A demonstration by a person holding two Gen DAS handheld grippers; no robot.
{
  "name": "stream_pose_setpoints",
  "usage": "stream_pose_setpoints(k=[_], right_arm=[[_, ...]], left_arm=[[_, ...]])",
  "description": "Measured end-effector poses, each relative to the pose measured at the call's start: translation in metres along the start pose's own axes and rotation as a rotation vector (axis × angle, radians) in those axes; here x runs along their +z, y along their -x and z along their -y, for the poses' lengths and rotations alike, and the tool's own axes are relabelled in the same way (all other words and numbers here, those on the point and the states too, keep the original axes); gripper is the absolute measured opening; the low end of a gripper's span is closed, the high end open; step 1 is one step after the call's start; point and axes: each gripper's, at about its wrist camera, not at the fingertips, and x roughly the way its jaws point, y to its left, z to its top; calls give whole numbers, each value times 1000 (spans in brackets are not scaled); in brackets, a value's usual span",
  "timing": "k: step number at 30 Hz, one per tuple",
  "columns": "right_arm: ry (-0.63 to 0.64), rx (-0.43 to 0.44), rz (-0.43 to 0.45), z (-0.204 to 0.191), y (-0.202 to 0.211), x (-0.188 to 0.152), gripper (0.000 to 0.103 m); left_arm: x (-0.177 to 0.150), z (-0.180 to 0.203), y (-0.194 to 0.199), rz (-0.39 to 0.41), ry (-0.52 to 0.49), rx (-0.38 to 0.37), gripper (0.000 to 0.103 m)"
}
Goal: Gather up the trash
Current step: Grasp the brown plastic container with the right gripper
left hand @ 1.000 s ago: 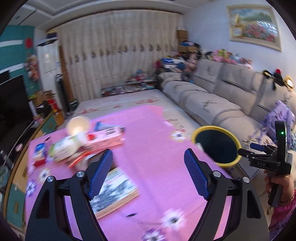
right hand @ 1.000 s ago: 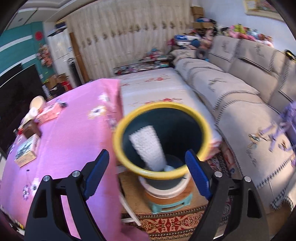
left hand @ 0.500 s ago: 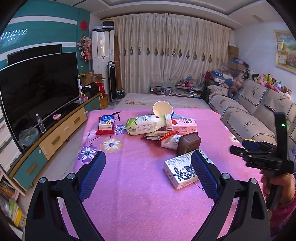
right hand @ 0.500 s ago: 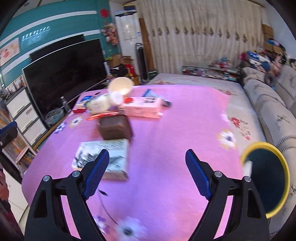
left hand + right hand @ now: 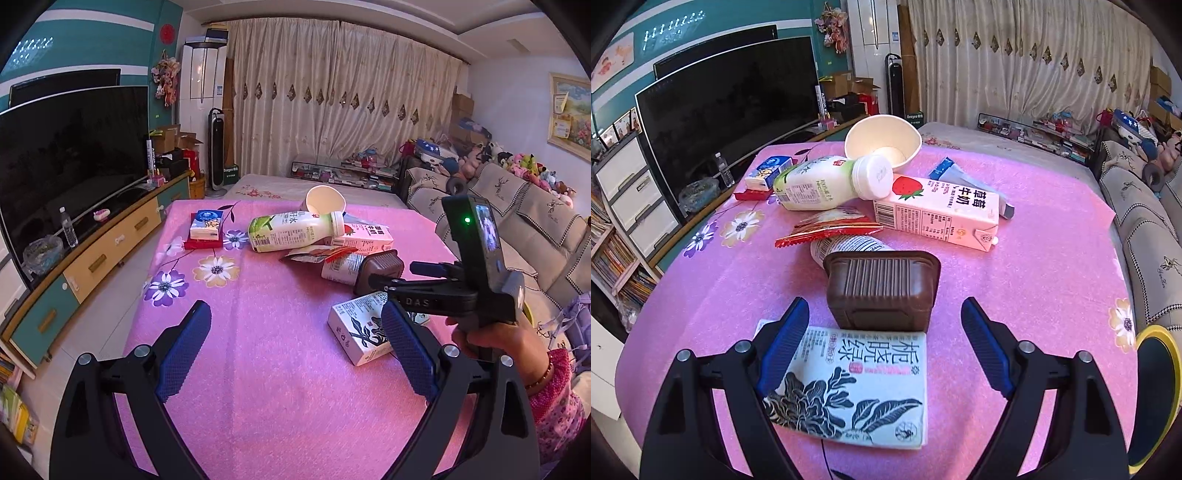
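Note:
Trash lies on the pink tablecloth: a white tea box with black leaves, a brown plastic tub, a strawberry milk carton, a green-white bottle, a red wrapper and a paper cup. My right gripper is open, low over the tea box, with the brown tub just ahead between the fingers. My left gripper is open and empty over bare cloth, with the tea box by its right finger. The yellow-rimmed bin stands at the table's right edge.
A small blue-white box on a red packet lies at the far left of the table. A TV on a low cabinet runs along the left. A sofa stands to the right. The right hand-held gripper body shows in the left wrist view.
Both grippers swung from the bin and sofa side back toward the table. The right gripper has come down close over the tea box and brown tub. Both remain open.

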Motion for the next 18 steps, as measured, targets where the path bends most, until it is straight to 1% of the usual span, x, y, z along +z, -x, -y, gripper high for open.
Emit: stream_pose_setpoints(k=[3,5,6,7,10,15,18], right_arm=[[-9,-2,-5,1,-6,4,79],[-13,-2,-10,2,-10,5,70],[-17,6,-21,4,-13,6,59],[-25,15,-26,5,-12,6,56],[-41,19,-7,9,-7,6,56],[-61,13,58,16,17,8,56],[-78,7,88,26,34,7,56]], left_arm=[[0,0,-5,-9,1,-7,92],[-1,2,-8,-15,0,-11,92],[-2,1,-9,-17,0,-12,92],[-2,2,-11,-19,-2,-14,92],[-3,5,-13,-24,-8,-17,92],[-5,10,-17,-29,-22,-25,92],[-5,13,-19,-30,-28,-34,92]])
